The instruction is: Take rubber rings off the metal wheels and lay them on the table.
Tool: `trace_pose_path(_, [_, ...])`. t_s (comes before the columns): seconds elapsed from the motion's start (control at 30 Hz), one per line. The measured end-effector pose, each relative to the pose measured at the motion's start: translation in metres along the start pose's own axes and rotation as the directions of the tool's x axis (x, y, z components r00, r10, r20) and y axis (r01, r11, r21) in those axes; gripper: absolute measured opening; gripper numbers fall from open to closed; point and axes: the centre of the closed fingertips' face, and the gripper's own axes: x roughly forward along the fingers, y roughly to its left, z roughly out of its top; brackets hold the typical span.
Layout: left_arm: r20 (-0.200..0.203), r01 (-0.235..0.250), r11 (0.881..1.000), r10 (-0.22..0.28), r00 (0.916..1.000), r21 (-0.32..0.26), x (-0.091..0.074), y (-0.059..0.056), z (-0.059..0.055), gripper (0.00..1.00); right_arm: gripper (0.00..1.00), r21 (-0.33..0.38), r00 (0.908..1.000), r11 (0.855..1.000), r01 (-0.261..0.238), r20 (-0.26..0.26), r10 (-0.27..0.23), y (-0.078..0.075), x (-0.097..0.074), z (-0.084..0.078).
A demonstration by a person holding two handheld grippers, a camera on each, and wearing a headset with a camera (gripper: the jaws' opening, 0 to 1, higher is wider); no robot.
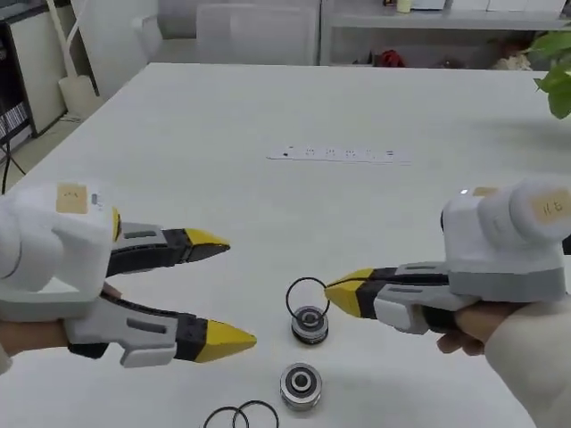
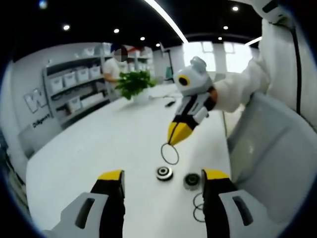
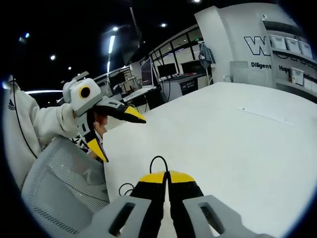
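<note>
At a matte white table (image 1: pixel 268 107), my right gripper (image 1: pixel 332 291) comes in level from 3 o'clock, its yellow-tipped jaws pressed together on a thin black rubber ring (image 1: pixel 306 279), with my right hand (image 1: pixel 468 332) wrapped beneath its grey body. The ring stands as an upright loop directly above a stubby metal wheel (image 1: pixel 310 324), silvery at the rim and dark at the hub; whether the loop's lower edge touches that wheel cannot be told. A second wheel (image 1: pixel 301 385) of the same round, bearing-like shape sits apart at its 6 o'clock. Two loose rings (image 1: pixel 241 416) lie flat and overlapping at that wheel's 8 o'clock, by the near table edge. My left gripper (image 1: pixel 241 292) reaches in from 9 o'clock, held by my left hand (image 1: pixel 31 337), its pointed jaws spread wide with nothing between them, the tips well apart from the wheels. The smooth tabletop runs bare toward 12 o'clock as far as a flat white power strip (image 1: pixel 339 154). Green plant leaves (image 1: pixel 558 76) hang over the table's far corner at 2 o'clock.
</note>
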Motion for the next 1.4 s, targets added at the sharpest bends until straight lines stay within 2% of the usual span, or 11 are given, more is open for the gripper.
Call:
trace_pose_path(0.2, [-0.012,-0.044,0.999,0.044,0.999,-0.01,-0.024,0.002,-0.007,0.66,0.0,-0.017,0.9999,1.0,-0.01,0.005,0.011,0.01,-0.002,0.005])
trace_pose_path(0.47, [-0.023,-0.103,0.993,0.102,0.9945,-0.056,-0.053,0.0,-0.02,0.7,0.0,-0.022,0.9996,0.999,-0.026,0.006,0.026,0.021,-0.001,0.007])
trace_pose_path(0.9, [-0.025,-0.134,0.988,0.132,0.9909,-0.081,-0.072,-0.005,-0.029,0.72,0.0,-0.038,0.9976,0.997,-0.065,-0.023,0.065,0.038,0.005,0.006])
trace_pose_path(1.2, [-0.045,-0.158,0.982,0.154,0.9871,-0.102,-0.088,-0.007,-0.042,0.72,0.0,-0.047,0.9959,0.996,-0.081,-0.046,0.079,0.043,0.012,0.004])
trace_pose_path(1.4, [-0.044,-0.169,0.979,0.165,0.9853,-0.111,-0.094,-0.007,-0.046,0.73,0.0,-0.051,0.9945,0.995,-0.09,-0.058,0.087,0.046,0.017,0.004])
